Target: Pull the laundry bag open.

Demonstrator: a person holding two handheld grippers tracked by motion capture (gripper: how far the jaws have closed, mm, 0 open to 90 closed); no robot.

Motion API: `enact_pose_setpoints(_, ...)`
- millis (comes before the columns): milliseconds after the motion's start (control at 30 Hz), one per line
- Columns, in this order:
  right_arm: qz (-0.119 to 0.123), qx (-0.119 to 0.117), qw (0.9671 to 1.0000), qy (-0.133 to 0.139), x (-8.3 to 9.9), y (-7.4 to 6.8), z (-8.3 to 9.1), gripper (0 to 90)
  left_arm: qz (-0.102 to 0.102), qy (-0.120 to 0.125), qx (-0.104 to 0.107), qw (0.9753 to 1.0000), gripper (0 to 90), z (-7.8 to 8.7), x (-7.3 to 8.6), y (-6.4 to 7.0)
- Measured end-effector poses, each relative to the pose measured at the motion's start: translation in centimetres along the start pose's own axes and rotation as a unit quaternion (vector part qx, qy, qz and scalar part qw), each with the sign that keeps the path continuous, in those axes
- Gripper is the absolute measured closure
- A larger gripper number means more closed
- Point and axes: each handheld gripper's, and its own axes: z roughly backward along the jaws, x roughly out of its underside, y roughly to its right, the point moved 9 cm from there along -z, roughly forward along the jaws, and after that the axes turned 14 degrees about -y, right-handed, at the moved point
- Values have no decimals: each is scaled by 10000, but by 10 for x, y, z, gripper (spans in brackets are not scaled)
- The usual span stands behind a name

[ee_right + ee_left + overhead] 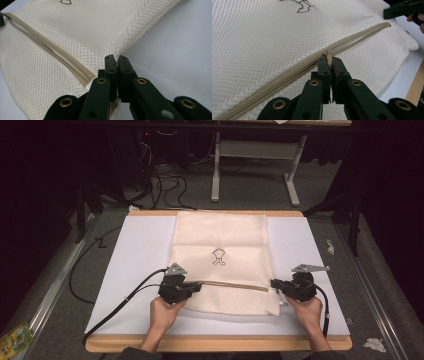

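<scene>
on the bench [125,270], from above, a cream mesh bag [220,240] lies flat, its zipper [235,285] running side to side. the left hand-held gripper [192,287] sits at the zipper's left end, the right hand-held gripper [276,284] at its right end. along the left one [329,65], jaws are clamped on the zipper pull [328,58]; the open stretch of zipper runs away toward the right one. along the right [116,62], jaws pinch the bag's edge [113,57] beside the zipper's end.
</scene>
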Motion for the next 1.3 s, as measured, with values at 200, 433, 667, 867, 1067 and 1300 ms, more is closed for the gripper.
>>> enact_pose_setpoints(200,-28,31,10000,-8,1,2,0,888,33,78,-36,10000,872,4,1,-3)
enact_pose_setpoints(433,2,57,10000,-20,0,2,0,888,25,77,-59,9999,872,4,2,-3)
enact_pose_setpoints(667,4,50,10000,5,0,2,0,888,-26,38,-76,10000,872,5,5,-2)
enact_pose_setpoints(867,-7,145,9999,-13,0,5,0,888,21,90,-150,9998,872,12,7,-8)
enact_pose_setpoints(1067,-13,157,9999,-2,0,5,0,888,103,137,-112,9998,872,16,10,-12)
enact_pose_setpoints(1300,-18,192,9998,1,0,6,0,888,95,84,-194,9997,871,18,13,-15)
